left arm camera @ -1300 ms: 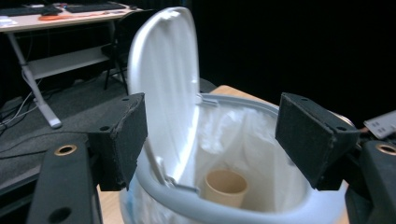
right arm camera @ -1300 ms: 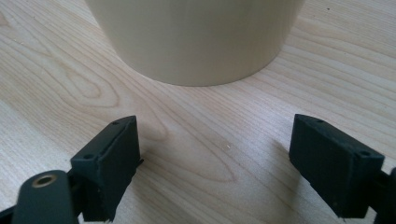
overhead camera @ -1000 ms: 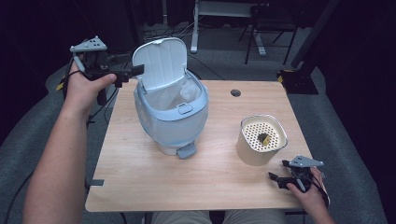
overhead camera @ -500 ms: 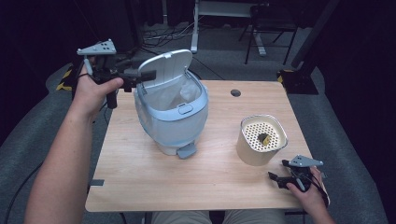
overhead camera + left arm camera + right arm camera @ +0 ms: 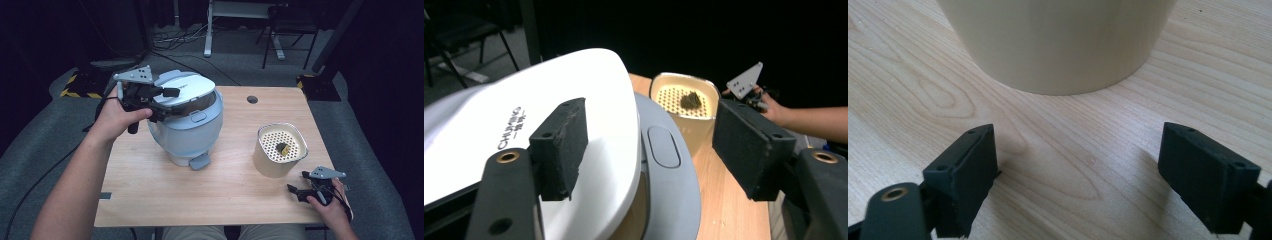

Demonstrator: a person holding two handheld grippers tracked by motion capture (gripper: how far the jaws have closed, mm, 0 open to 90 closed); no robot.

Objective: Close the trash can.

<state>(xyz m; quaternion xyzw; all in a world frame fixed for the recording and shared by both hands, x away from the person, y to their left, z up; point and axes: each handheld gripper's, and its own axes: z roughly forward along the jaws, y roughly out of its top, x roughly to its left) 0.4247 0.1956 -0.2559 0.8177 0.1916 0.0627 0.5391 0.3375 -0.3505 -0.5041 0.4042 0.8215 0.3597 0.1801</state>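
While the white hinged lid [image 5: 182, 90] of the pale blue rounded rice cooker [image 5: 189, 131] at the left-centre of the light wooden table [image 5: 150, 185] sits nearly down, the left gripper [image 5: 159, 102] rests on it with jaws spread wide apart, one pad [image 5: 560, 145] against the lid top. A good close likely means pressing straight down near the front latch button [image 5: 664, 146] until it seats, not sliding the pad off the slick plastic. The right gripper [image 5: 303, 192], jaws apart and empty, rests on the table just before the cream perforated-top container [image 5: 279, 150].
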